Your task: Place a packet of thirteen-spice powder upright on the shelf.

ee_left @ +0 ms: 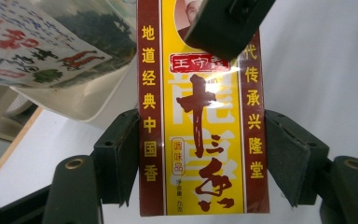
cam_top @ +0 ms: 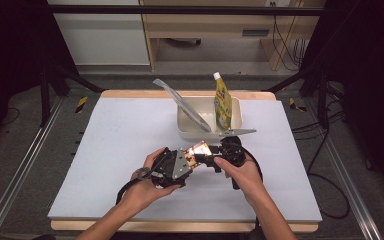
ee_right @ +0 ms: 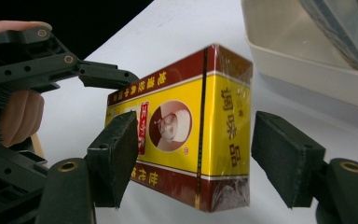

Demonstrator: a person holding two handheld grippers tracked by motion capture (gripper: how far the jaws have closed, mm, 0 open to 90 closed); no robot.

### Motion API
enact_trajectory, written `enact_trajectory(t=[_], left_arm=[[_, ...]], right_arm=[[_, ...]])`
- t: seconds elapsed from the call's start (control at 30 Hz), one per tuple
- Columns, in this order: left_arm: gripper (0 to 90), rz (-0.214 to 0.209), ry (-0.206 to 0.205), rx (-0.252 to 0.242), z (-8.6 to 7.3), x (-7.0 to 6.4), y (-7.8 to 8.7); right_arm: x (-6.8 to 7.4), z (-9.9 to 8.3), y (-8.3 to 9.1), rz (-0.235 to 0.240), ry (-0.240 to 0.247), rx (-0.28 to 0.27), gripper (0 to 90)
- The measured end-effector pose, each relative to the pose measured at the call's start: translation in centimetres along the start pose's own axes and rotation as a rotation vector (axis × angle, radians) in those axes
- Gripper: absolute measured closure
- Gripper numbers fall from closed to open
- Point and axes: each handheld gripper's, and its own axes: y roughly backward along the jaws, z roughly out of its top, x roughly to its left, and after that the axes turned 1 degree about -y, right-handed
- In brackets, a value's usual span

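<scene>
A small yellow and maroon box (cam_top: 199,149) with Chinese print is held above the middle of the table between both hands. In the left gripper view the box (ee_left: 200,140) stands lengthwise between the jaws, and my left gripper (ee_left: 203,142) is shut on its long sides. My right gripper (ee_right: 195,154) is open, one pad on each side of the box's (ee_right: 214,116) far end; the right pad stands just clear of it. One right fingertip (ee_left: 228,23) overlaps the box's top. In the high view, the left gripper (cam_top: 187,162) and right gripper (cam_top: 215,156) meet at the box.
A white bin (cam_top: 237,112) sits behind the hands and holds an upright yellow spouted pouch (cam_top: 222,102) and a leaning flat packet (cam_top: 185,105). The light grey mat (cam_top: 115,145) covers the table. Black frame rails run along both sides.
</scene>
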Motion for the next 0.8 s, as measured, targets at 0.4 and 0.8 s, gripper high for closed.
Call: enact_trajectory(t=[0.4, 0.8], left_arm=[[32.1, -0.025, 0.033, 0.021, -0.4, 0.7, -0.6], [20.8, -0.052, 0.118, 0.001, -0.9, 1.1, -0.5]], right_arm=[[0.5, 0.6, 0.7, 0.03, -0.017, -0.028, 57.6], [1.5, 1.7, 2.4, -0.118, -0.057, -0.051, 68.0]])
